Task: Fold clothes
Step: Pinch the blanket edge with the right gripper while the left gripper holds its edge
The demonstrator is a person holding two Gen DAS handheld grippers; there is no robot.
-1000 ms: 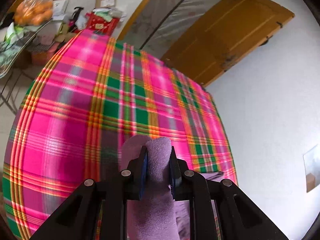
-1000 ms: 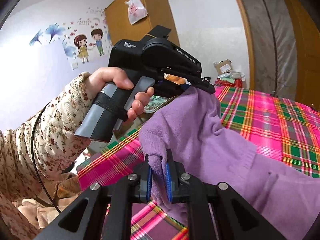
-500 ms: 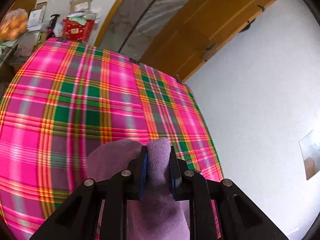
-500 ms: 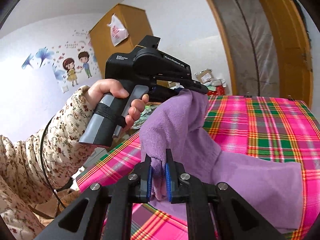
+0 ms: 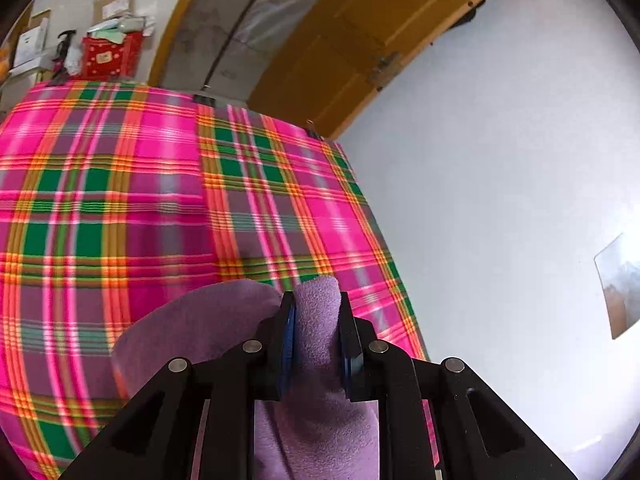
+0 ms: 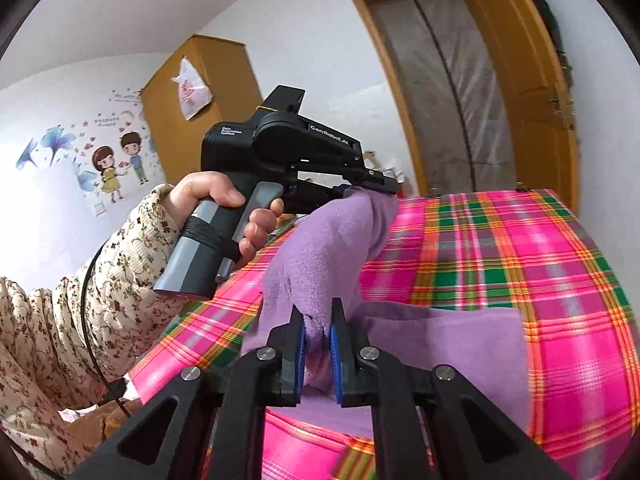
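A soft, fleecy purple garment (image 6: 440, 344) lies partly on the pink-and-green plaid table (image 6: 520, 264), low in the right wrist frame. The right claw (image 6: 318, 344) pinches a bunched edge at bottom centre. The left claw (image 5: 316, 320) clamps a thick fold, lifting that corner off the cloth below.

Plain purple garment (image 6: 440, 344) on pink, green and orange plaid cloth (image 5: 120, 200).
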